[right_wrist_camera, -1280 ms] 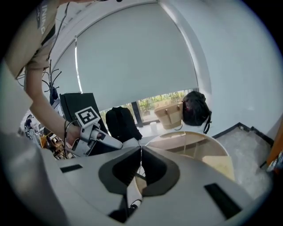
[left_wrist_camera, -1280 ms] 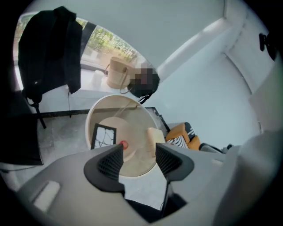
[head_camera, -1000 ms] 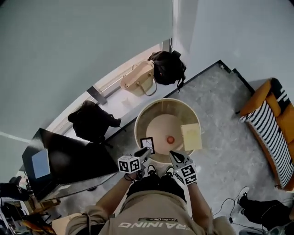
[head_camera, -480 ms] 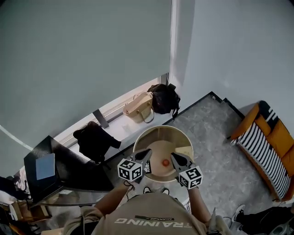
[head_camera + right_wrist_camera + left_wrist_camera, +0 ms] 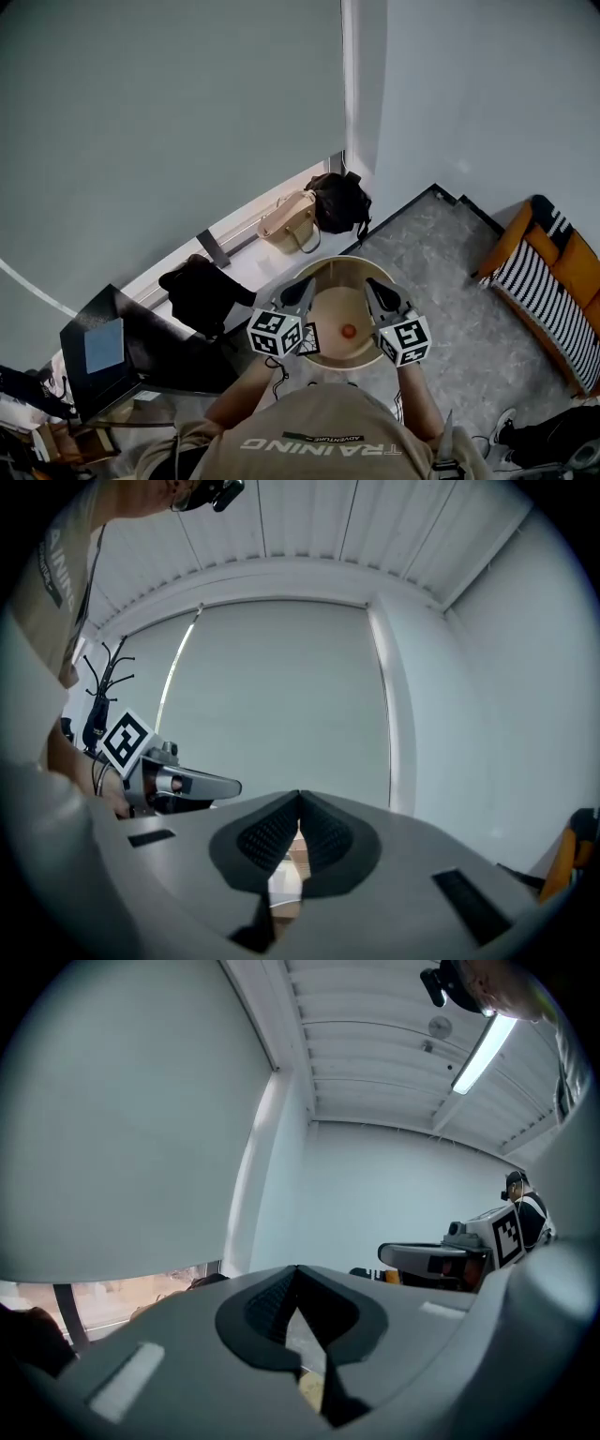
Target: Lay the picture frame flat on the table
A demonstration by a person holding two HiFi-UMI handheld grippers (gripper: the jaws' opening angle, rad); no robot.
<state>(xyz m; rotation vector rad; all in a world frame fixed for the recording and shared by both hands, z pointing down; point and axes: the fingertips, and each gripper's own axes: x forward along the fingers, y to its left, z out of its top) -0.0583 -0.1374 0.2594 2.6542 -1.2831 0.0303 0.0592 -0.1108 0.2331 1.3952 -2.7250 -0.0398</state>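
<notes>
The picture frame (image 5: 308,340), black-edged with a white picture, shows only as a corner on the round wooden table (image 5: 328,277), behind my left gripper's marker cube. Whether it stands or lies I cannot tell. My left gripper (image 5: 306,285) (image 5: 297,1269) is held up above the table, shut with nothing between its jaws. Beside it, at the same height, my right gripper (image 5: 373,285) (image 5: 300,797) is shut and empty too. Both gripper views look at the walls and ceiling, not at the table.
An orange ball (image 5: 349,330) lies on the table between the grippers. A beige bag (image 5: 288,220) and two black bags (image 5: 339,202) sit on the window ledge. A dark desk with a blue screen (image 5: 103,345) is at left, a striped orange sofa (image 5: 553,277) at right.
Both grippers have risen from the table's near edge and now point forward over it. The head view has tilted up, and the yellow board on the table is now hidden behind the right gripper.
</notes>
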